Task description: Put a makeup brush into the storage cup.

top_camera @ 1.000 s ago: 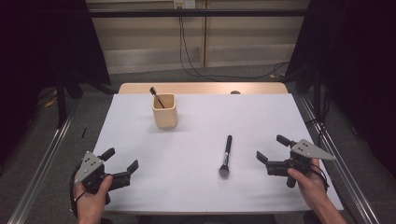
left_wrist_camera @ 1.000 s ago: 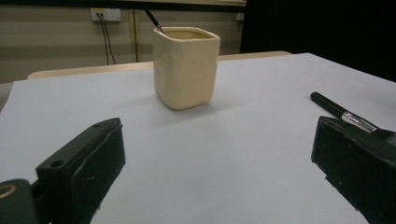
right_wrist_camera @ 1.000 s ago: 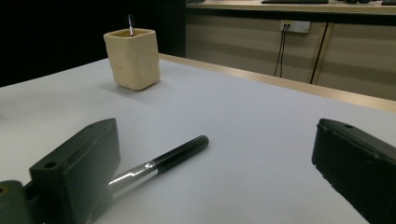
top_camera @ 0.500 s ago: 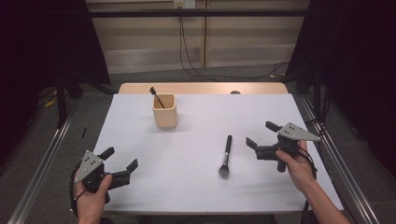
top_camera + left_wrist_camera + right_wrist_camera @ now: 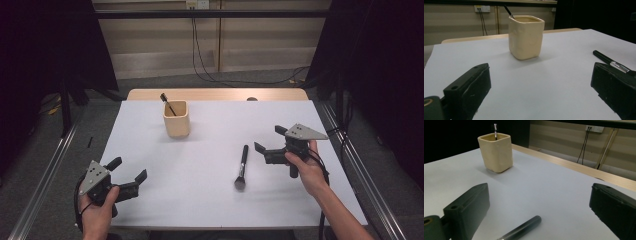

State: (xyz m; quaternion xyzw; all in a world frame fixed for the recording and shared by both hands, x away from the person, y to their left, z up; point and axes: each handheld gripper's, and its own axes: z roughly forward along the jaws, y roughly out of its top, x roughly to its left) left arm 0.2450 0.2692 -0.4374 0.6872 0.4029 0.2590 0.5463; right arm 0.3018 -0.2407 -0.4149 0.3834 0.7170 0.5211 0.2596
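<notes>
High view: makeup brush [image 5: 242, 166] lies flat at table centre-right, at 9 o'clock just beside the right gripper [image 5: 267, 141], jaws wide and empty; looks light, stiff, prone to roll, so grip mid-handle, not the bristles; left gripper [image 5: 129, 170] also wide, idle.

Beige cup [image 5: 176, 119] w/ thin black stick [image 5: 166, 101] in it stood upright on white table [image 5: 200, 200], far-left; cables [image 5: 219, 40] hung behind.
</notes>
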